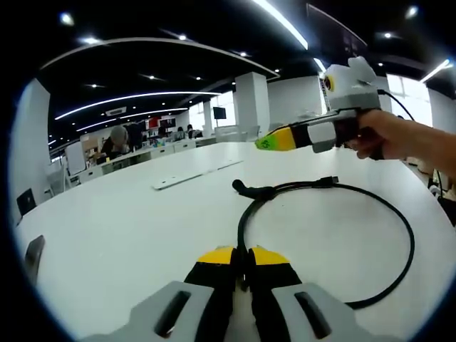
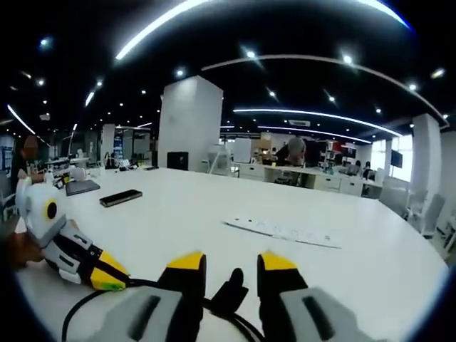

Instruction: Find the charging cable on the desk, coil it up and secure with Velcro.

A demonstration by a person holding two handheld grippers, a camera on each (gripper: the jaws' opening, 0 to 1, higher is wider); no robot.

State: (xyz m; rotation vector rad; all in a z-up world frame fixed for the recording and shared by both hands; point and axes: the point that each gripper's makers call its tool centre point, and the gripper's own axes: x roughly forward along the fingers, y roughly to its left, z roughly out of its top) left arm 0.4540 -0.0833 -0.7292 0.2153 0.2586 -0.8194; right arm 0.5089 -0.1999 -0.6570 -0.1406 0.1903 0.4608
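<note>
Left gripper [image 1: 242, 258] — fingers on cable [image 1: 399, 221]

- You have no readable text, label, brand, number or sign in either view.
- The green mark on the tip of the right gripper [image 1: 273, 142] is too blurred for you to read.
- Wall signs far behind the worktop [image 2: 214, 206] are too small.

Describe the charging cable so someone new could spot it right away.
On the big white desk, look just ahead of the left gripper. The charging cable is the thin black cord lying in a wide loop, unlike the flat white strip farther back.
</note>
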